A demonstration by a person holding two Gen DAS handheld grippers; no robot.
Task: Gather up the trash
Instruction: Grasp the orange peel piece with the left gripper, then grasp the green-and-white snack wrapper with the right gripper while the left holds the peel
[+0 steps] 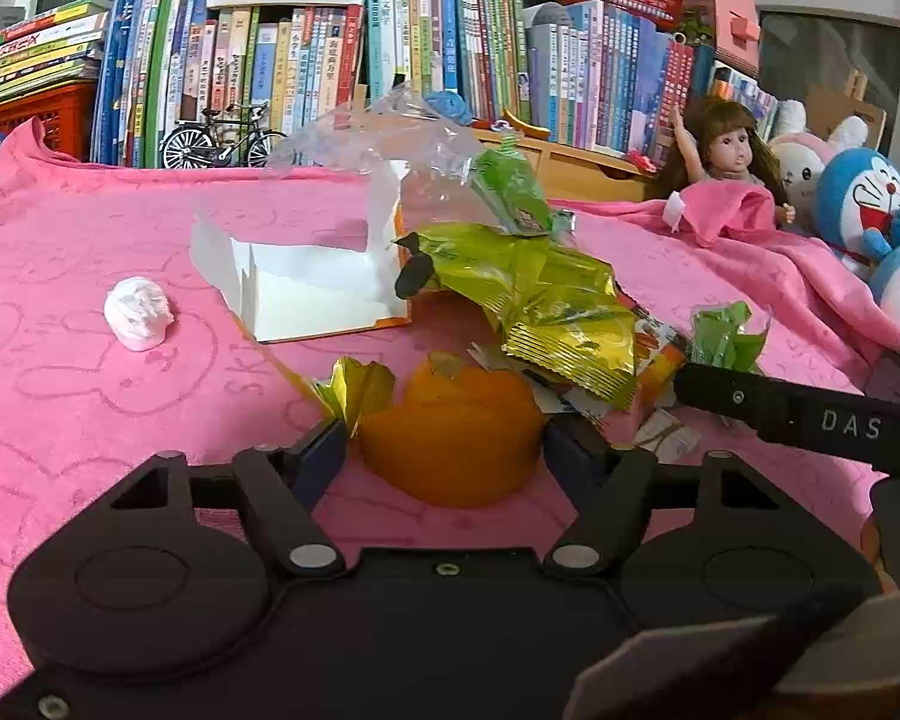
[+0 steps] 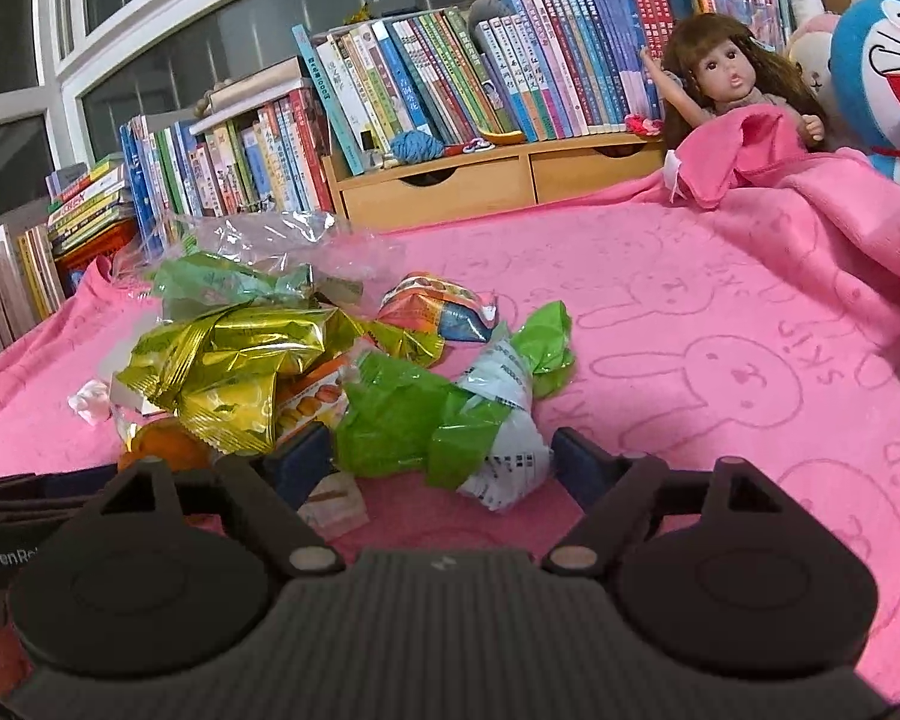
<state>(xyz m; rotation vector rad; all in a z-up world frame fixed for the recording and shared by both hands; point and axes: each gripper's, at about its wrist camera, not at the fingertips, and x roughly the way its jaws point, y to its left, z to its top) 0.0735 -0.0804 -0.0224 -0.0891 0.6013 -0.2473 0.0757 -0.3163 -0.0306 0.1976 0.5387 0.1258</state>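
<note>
The left gripper point(image 1: 444, 450) has its fingers spread around an orange peel point(image 1: 450, 444) on the pink blanket point(image 1: 90, 360); the right gripper point(image 2: 444, 456) has its fingers spread around a crumpled green wrapper point(image 2: 414, 420) beside the wrapper pile point(image 2: 240, 360)

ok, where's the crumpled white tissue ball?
Left wrist view, far left: crumpled white tissue ball alone on the pink towel, left of the open white box.

1 doll point(image 1: 727, 150), 1 box point(image 1: 306, 282), 2 plushies point(image 1: 870, 204).
</note>
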